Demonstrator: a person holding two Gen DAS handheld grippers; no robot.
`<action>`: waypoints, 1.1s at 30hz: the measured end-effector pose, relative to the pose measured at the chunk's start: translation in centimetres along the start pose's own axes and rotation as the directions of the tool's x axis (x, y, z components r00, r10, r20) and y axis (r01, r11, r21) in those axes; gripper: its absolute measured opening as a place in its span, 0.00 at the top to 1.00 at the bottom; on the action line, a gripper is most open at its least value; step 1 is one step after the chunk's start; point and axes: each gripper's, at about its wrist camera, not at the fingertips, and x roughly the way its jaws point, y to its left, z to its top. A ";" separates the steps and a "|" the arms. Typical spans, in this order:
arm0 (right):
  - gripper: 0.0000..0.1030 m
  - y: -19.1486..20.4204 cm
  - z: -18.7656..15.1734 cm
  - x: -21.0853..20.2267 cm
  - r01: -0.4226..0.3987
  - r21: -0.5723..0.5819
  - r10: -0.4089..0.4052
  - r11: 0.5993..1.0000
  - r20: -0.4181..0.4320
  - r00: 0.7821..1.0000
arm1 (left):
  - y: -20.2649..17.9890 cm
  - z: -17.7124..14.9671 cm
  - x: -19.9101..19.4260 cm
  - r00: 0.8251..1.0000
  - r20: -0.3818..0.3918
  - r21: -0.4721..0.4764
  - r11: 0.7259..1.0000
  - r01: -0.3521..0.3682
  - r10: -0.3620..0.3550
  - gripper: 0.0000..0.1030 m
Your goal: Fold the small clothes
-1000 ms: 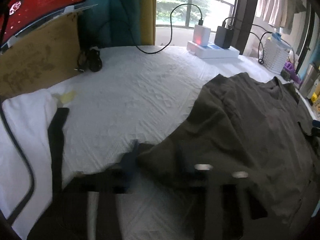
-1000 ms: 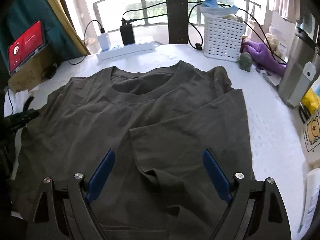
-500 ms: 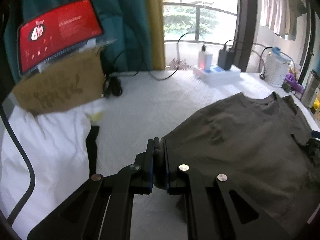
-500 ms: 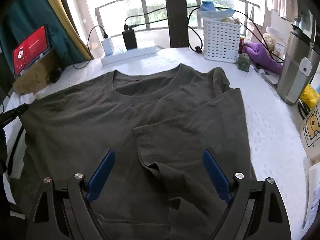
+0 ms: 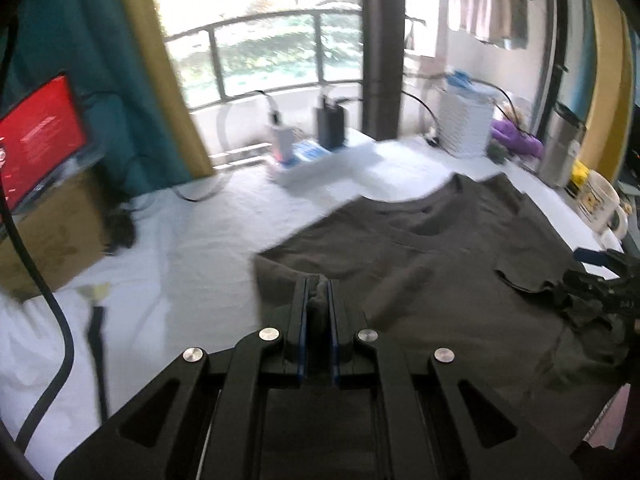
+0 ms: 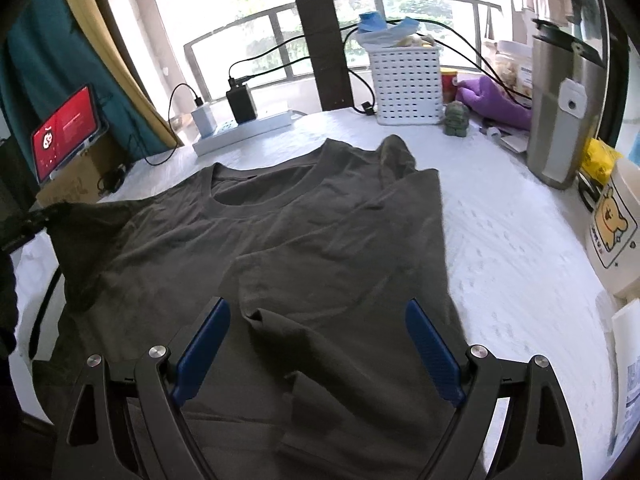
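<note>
A dark olive T-shirt lies on the white table, collar toward the window, its right side folded over onto the body. My left gripper is shut on the shirt's left sleeve edge and holds it raised off the table; the shirt spreads to the right of it. In the right wrist view the lifted sleeve shows at the far left. My right gripper is open and empty, hovering over the shirt's lower middle, blue pads either side of a fabric fold.
A power strip with chargers and cables sits at the back. A white basket, purple cloth, steel tumbler and bear mug stand on the right. A red-screen tablet on a cardboard box is at the left.
My left gripper closed on the shirt's left sleeve edge, then lifted it and swung right toward the shirt's middle. My right gripper stayed open, moving slightly forward over the shirt.
</note>
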 end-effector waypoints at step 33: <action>0.12 2.5 -1.0 -0.8 0.024 -0.039 -0.024 0.999 -0.011 1.000 | 5.8 -7.3 3.1 0.972 -0.165 -0.207 0.970 0.130 -0.165 0.51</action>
